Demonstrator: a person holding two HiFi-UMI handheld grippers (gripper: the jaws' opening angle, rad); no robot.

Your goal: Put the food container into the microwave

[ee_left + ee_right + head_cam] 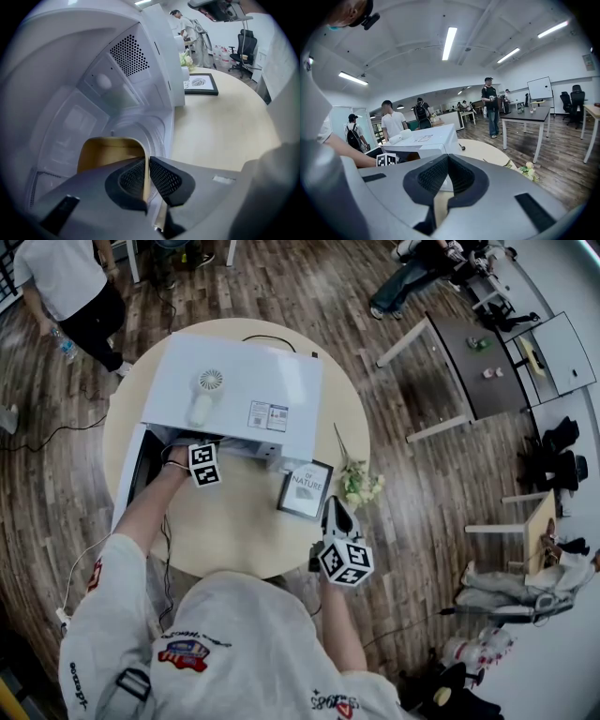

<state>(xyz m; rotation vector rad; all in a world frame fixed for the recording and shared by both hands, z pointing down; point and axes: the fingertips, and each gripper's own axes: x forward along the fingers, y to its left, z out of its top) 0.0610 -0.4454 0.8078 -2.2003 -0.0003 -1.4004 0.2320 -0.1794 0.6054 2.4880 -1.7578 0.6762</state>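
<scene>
The white microwave (234, 381) stands on the round table (244, 531) with its door (131, 470) swung open to the left. My left gripper (190, 444) reaches into the cavity. In the left gripper view, this gripper (146, 176) is shut on the thin side wall of a tan food container (110, 150), which sits low inside the cavity (93, 70) by the glass turntable (150, 129). The head view hides the container inside the microwave. My right gripper (335, 507) hangs over the table's near right edge, away from the microwave (424, 140). Its jaws (448, 171) are shut with nothing between them.
A framed picture (306, 489) and a bunch of flowers (361, 486) lie on the table to the right of the microwave. A small white fan (206, 390) rests on the microwave's top. A person (75, 287) stands beyond the table, and desks (469, 362) stand at the right.
</scene>
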